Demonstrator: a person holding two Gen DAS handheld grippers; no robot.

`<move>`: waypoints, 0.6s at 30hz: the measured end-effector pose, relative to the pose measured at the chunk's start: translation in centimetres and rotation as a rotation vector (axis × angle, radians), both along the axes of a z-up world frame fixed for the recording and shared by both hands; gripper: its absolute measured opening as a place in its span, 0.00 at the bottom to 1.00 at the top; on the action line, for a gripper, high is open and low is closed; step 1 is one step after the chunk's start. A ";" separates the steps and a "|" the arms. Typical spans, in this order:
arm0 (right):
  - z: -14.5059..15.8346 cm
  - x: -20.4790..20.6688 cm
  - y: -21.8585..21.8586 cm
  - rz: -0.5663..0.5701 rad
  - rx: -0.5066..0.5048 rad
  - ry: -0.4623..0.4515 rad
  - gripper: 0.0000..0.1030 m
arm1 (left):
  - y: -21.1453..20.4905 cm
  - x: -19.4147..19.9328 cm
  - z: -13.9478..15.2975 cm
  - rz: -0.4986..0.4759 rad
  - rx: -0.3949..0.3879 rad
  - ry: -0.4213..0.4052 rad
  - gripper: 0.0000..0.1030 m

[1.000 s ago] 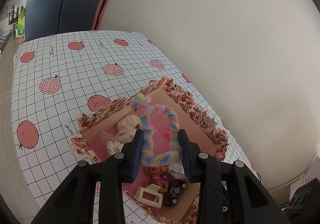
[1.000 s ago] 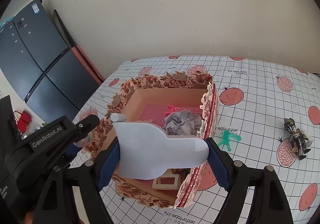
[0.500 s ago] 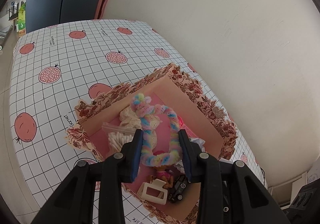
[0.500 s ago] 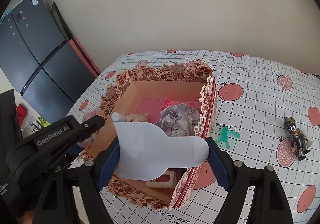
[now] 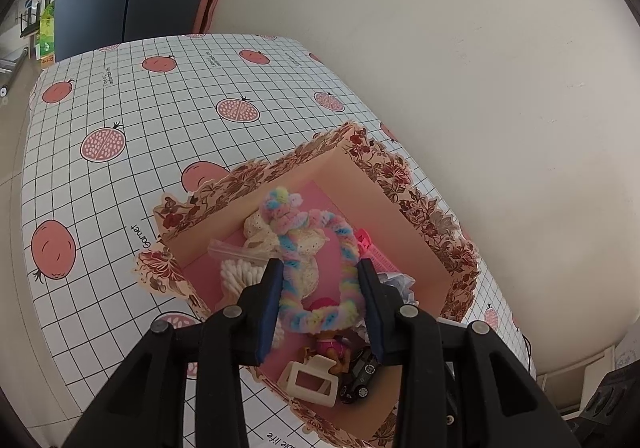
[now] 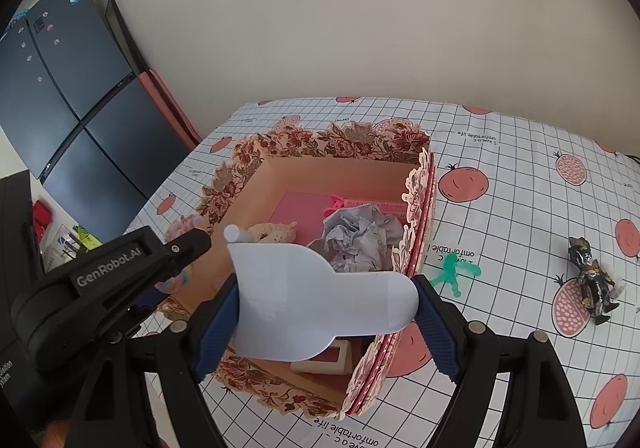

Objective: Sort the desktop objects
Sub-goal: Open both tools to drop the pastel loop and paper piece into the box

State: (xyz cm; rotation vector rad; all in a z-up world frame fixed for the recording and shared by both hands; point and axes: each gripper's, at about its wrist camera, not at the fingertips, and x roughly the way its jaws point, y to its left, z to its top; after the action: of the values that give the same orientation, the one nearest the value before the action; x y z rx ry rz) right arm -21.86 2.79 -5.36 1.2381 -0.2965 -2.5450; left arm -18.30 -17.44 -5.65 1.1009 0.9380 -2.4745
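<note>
Since a second ago both views have slid a little over the one floral box (image 5: 416, 203): in the left wrist view it now sits lower and closer, and the pastel loop hangs further in over its contents. One left claw (image 5: 320, 300) is clenched on one fluffy pastel loop (image 5: 316, 318), its blue pads pressed against the loop's two sides, above the box. One right claw (image 6: 326, 312) grips one pale blue flat piece (image 6: 316, 304) across its width, with one short white tube (image 6: 236, 234) at its upper left corner; it is held above the near part of the box.

Inside the box, counted: one cream lace piece (image 5: 260, 228), one clear bag of cotton swabs (image 5: 236, 272), one pink comb (image 5: 372, 248), one wad of crumpled grey paper (image 6: 356, 240), one small doll in pink (image 5: 332, 344), one black toy car (image 5: 362, 372) and one cream rectangular hair clip (image 5: 308, 382). All lie on the pink floor of the box.

Outside the box, on the table (image 6: 520, 175) with its grid and pomegranate cloth, lie two figures: one green figure (image 6: 452, 274) just beside the box's right wall, and one dark figure (image 6: 592, 276) well apart to the right
</note>
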 end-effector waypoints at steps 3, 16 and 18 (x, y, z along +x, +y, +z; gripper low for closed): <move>0.0 0.0 0.0 0.001 0.004 -0.001 0.82 | 0.0 0.1 0.0 0.004 0.000 -0.003 0.37; -0.3 -0.1 0.0 0.002 0.018 -0.022 0.83 | -0.3 0.1 -0.2 0.013 0.014 -0.025 0.46; -0.2 -0.1 0.0 0.004 0.011 -0.022 0.83 | -0.2 0.1 -0.2 0.011 0.012 -0.027 0.48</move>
State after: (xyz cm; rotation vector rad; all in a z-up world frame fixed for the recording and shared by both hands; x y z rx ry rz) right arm -21.99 2.82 -5.61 1.2695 -0.2846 -2.5345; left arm -18.23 -17.66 -5.82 1.1269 0.9496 -2.4417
